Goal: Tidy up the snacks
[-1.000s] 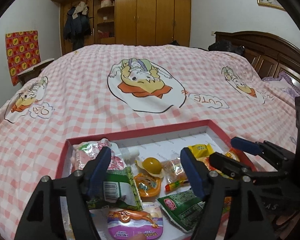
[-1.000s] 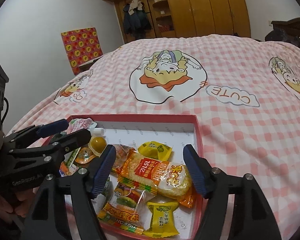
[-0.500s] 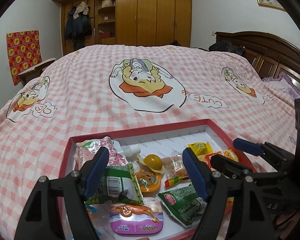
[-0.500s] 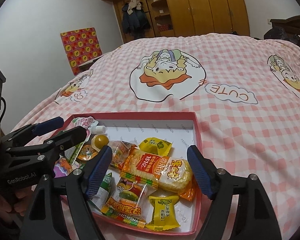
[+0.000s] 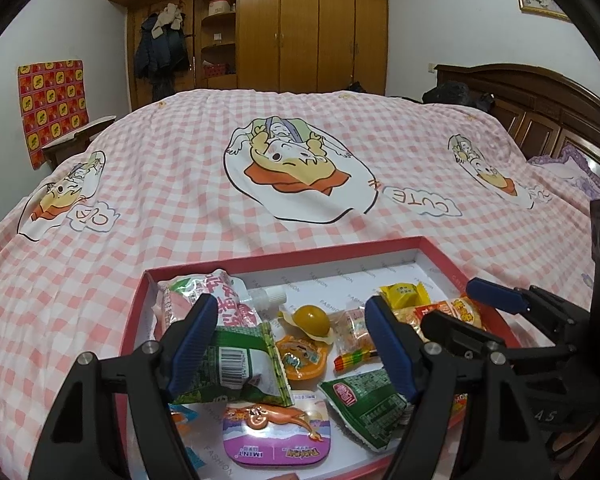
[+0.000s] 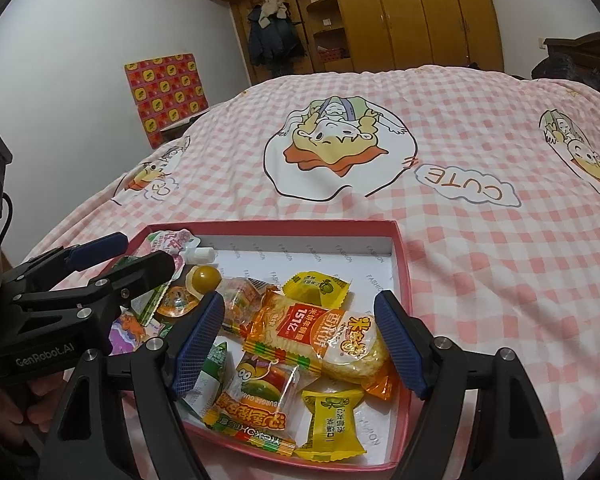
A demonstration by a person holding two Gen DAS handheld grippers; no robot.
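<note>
Red-rimmed tray (image 6: 401,264) sits on the pink checked bed (image 6: 480,240); all visible snacks lie inside it, none seen loose on the cover. Left gripper (image 5: 290,344) and right gripper (image 6: 300,344) both hover above the tray, jaws apart, nothing held.

Stage, as a judgement: either sorting within the tray is under way or the snacks are already gathered; the scene fits both.

Rice cracker pack (image 6: 320,332): long axis diagonal, running from the far left to the near right. Pink spouted pouch (image 5: 216,292): cap points right.
</note>
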